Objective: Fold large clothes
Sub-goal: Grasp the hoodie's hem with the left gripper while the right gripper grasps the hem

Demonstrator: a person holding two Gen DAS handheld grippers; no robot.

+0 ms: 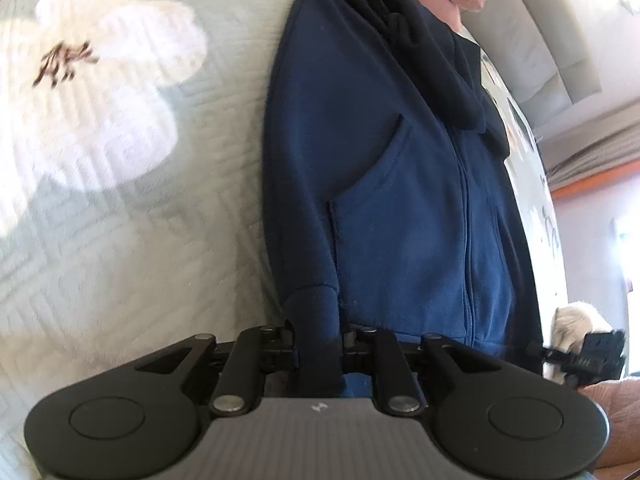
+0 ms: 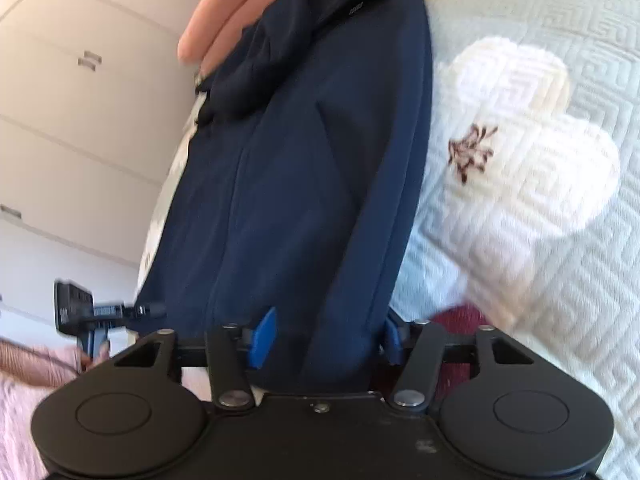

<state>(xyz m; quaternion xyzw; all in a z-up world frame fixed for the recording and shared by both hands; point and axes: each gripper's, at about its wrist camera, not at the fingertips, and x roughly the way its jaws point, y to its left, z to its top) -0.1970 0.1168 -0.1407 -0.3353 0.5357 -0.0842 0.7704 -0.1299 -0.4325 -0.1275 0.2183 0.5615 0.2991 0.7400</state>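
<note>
A navy blue zip hoodie (image 1: 400, 184) lies stretched out on a pale green quilted bedspread (image 1: 120, 220); it also shows in the right wrist view (image 2: 288, 184). My left gripper (image 1: 318, 332) is shut on the hoodie's bottom hem at one corner. My right gripper (image 2: 324, 336) is closed around the hem at the other corner, its blue fingertips (image 2: 262, 336) either side of the cloth. Each gripper shows at the edge of the other's view, the right gripper (image 1: 584, 354) and the left gripper (image 2: 92, 310). A bare hand (image 2: 228, 12) rests at the hood end.
The bedspread (image 2: 560, 240) has large white flowers (image 1: 108, 92). White cupboard doors (image 2: 80, 120) stand beyond the bed. A dark red cloth (image 2: 456, 316) lies by my right gripper. My pink sleeve (image 2: 28, 364) is at the lower left.
</note>
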